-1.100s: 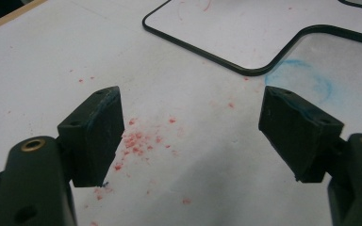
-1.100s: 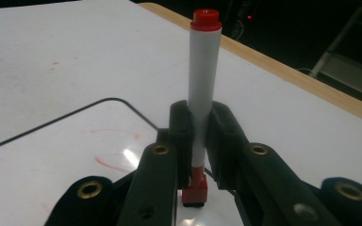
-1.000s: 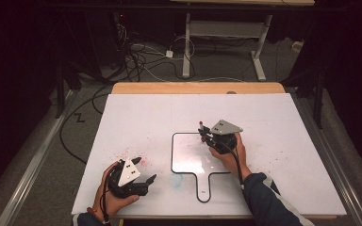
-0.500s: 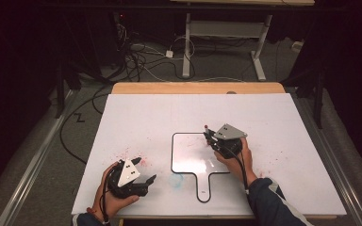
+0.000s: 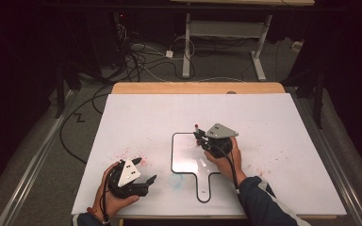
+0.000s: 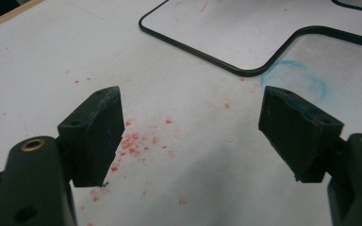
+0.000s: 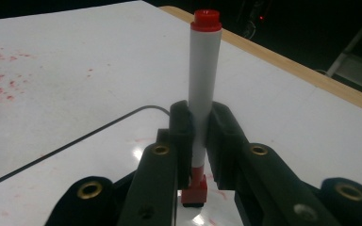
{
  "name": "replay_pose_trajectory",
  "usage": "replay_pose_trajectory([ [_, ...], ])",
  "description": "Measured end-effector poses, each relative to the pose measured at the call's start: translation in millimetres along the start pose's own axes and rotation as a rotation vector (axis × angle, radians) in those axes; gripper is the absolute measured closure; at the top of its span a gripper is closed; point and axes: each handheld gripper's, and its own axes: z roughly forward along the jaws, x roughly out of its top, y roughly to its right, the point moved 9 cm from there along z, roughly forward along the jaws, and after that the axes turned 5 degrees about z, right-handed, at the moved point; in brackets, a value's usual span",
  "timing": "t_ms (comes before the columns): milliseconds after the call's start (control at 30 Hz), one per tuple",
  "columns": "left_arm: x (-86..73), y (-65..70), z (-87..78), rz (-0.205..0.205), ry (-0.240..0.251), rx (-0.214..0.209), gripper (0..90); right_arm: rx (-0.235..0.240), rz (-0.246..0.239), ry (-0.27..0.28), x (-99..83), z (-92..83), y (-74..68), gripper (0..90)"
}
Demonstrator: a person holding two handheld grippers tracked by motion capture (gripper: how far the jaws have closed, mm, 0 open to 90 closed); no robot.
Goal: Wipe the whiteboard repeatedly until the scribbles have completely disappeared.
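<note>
White table sheet [image 5: 273, 117], red-speckled. Black-rimmed paddle-shaped whiteboard [image 5: 188, 155] near centre. Right gripper [image 5: 199, 137] over the board's right edge, clamping white red-capped marker [image 7: 202, 84] upright; its view shows tip meeting board. Left gripper [image 6: 191, 129] gapes wide, nothing between.

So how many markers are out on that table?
1: a red marker, clamped upright in the right gripper, tip down over the small whiteboard. I see no others anywhere; some could be hidden.
</note>
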Motion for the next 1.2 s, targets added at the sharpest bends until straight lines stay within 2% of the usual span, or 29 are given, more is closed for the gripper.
replay_pose_trajectory([
  [100, -1.1, -0.9, -1.0, -0.003, 0.000, 0.001, 21.9, -0.008, -0.002, -0.008, -0.5, -1.6, 1.8, 81.9],
  [167, -1.3, -1.3, -1.6, -0.002, -0.001, 0.003, 21.9, -0.043, -0.002, -0.025, -2.7, -5.7, 11.3, 81.9],
  [233, -0.6, -1.2, -2.1, -0.001, 0.002, 0.004, 21.9, -0.061, 0.023, -0.026, -5.6, -10.7, 20.9, 82.0],
  [300, -0.4, -1.0, -1.7, -0.001, 0.003, 0.003, 22.0, -0.093, 0.011, -0.028, -8.3, -15.0, 28.6, 82.0],
  [400, 0.3, 0.0, -0.7, 0.004, -0.001, 0.002, 22.0, -0.090, 0.041, -0.018, -9.6, -16.9, 31.2, 81.9],
  [533, 1.7, 0.8, 0.2, 0.010, 0.000, 0.001, 22.0, -0.027, 0.042, 0.003, -5.6, -9.5, 13.3, 81.9],
  [600, 1.4, 0.6, 0.3, 0.008, -0.001, 0.000, 22.0, 0.013, 0.065, 0.007, -3.3, -5.7, 5.3, 81.9],
  [700, 0.6, 0.2, -0.4, 0.005, 0.000, -0.002, 22.0, 0.007, 0.046, 0.012, -1.7, -2.0, 4.2, 82.0],
  [800, 0.1, -0.1, -0.9, 0.006, 0.000, 0.000, 22.0, -0.066, 0.003, 0.000, -0.9, 2.0, 20.6, 82.0],
  [933, 0.5, -0.4, -1.1, 0.006, 0.001, -0.002, 22.0, -0.075, 0.042, 0.001, -0.5, 4.4, 28.4, 82.0],
  [967, 0.7, -0.6, -0.6, 0.003, 0.003, -0.004, 22.1, -0.071, 0.019, 0.000, 0.6, 5.8, 23.3, 81.9],
  [1000, 0.7, -0.6, -0.6, 0.003, 0.003, -0.004, 22.1, -0.071, 0.019, 0.000, 0.6, 5.8, 23.3, 81.9],
  [1133, 1.0, 0.1, -0.8, 0.009, 0.002, -0.004, 22.0, 0.022, 0.012, 0.003, 4.9, 11.1, 0.9, 81.9],
  [1200, 0.6, 0.1, -0.9, 0.008, 0.001, -0.005, 22.0, 0.040, 0.015, 0.001, 6.1, 12.4, -4.6, 81.9],
])
